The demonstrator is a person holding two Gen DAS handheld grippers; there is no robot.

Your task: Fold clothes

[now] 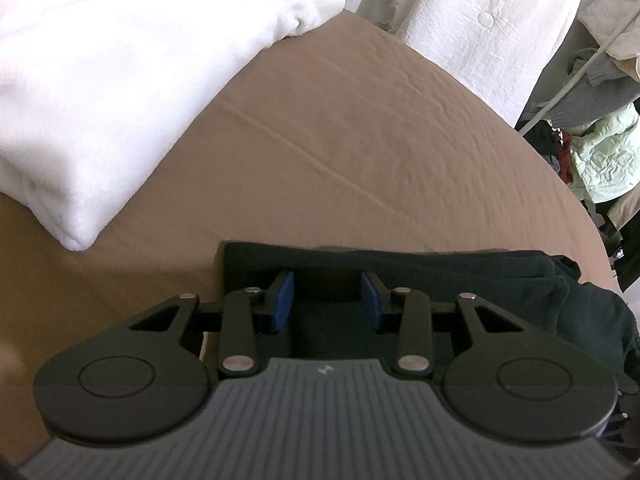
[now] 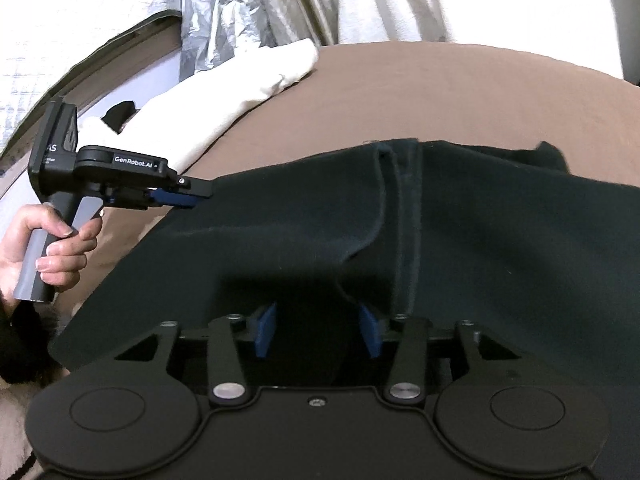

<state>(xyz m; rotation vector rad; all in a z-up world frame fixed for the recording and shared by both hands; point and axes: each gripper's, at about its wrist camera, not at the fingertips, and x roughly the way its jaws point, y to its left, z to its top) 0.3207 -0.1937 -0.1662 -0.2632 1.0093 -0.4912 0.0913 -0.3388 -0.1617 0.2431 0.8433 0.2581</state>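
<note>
A dark green-black garment (image 2: 460, 232) lies spread on the brown bedsheet (image 2: 420, 92); in the left wrist view its folded edge (image 1: 440, 272) runs across just beyond the fingers. My left gripper (image 1: 327, 300) is open, blue pads apart, over the garment's left corner. In the right wrist view the left gripper (image 2: 188, 196) shows from the side at the garment's far left corner, its fingertips at the cloth edge. My right gripper (image 2: 318, 332) is open, low over the garment's near part, with nothing between its pads.
A white fluffy pillow (image 1: 120, 80) lies on the bed at the left. White bedding (image 1: 480, 20) is heaped at the back. A rack with mixed clothes (image 1: 600, 140) stands off the bed's right side. A silver curtain (image 2: 248, 12) hangs behind.
</note>
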